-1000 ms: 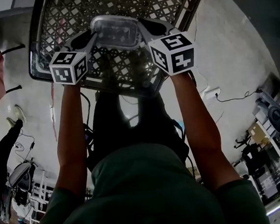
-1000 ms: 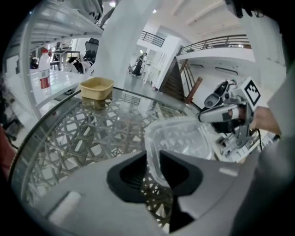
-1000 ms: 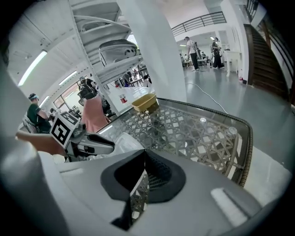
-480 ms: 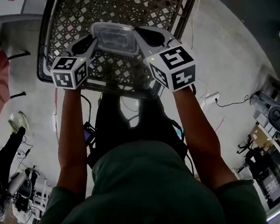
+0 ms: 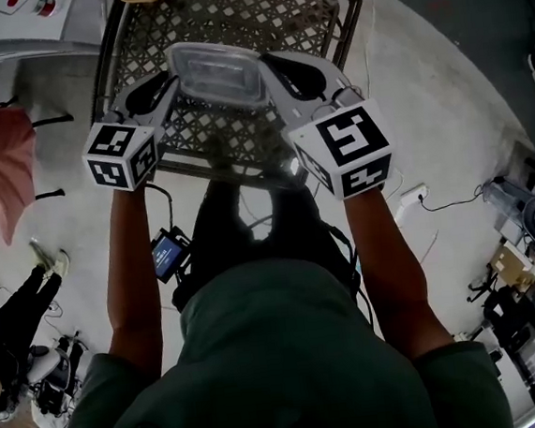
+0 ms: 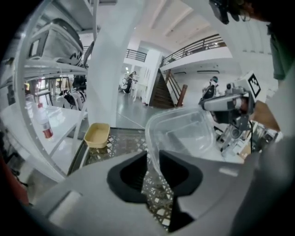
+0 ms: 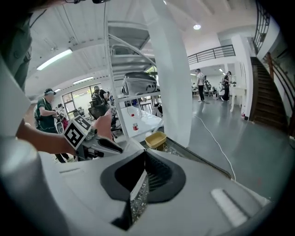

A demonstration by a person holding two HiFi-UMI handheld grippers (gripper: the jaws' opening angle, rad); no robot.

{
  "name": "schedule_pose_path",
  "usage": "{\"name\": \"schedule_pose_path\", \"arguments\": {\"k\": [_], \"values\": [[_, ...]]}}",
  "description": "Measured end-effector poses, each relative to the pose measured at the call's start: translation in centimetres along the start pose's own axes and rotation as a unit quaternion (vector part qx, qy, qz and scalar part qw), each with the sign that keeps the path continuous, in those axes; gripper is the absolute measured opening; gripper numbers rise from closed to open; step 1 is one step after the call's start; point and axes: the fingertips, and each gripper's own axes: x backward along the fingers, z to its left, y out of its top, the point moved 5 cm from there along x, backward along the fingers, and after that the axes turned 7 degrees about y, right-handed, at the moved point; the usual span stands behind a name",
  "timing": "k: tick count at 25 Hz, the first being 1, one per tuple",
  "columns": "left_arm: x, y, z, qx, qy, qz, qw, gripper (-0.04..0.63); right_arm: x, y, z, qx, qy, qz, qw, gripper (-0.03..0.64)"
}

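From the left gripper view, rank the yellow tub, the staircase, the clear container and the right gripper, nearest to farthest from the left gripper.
1. clear container, its rim pinched in the left gripper.
2. right gripper, across the container, at the right.
3. yellow tub, ahead and to the left.
4. staircase, far back in the hall.

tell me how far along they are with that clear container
Done: the clear container is pinched at both ends, left gripper on one side, right gripper on the other. In hand: it hangs between them above the lattice table, seemingly off its top. Left: it is not yet set down; the yellow tub at the table's far end looks empty.
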Motion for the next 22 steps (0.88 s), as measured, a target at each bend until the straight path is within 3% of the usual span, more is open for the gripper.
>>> {"name": "schedule_pose_path", "arguments": {"k": [12, 22], "values": [[7.7, 10.6, -2.2, -0.052, 0.008, -0.098, 0.9938, 0.080, 7.2, 9.0, 3.7, 0.063, -0.040, -0.089, 0.993, 0.006], [14.8, 14.5, -5.8, -0.114, 0.013, -0.185, 0.9761, 0.064, 14.3, 12.5, 8.6, 0.119, -0.074, -0.148, 0.979, 0.006]]}}
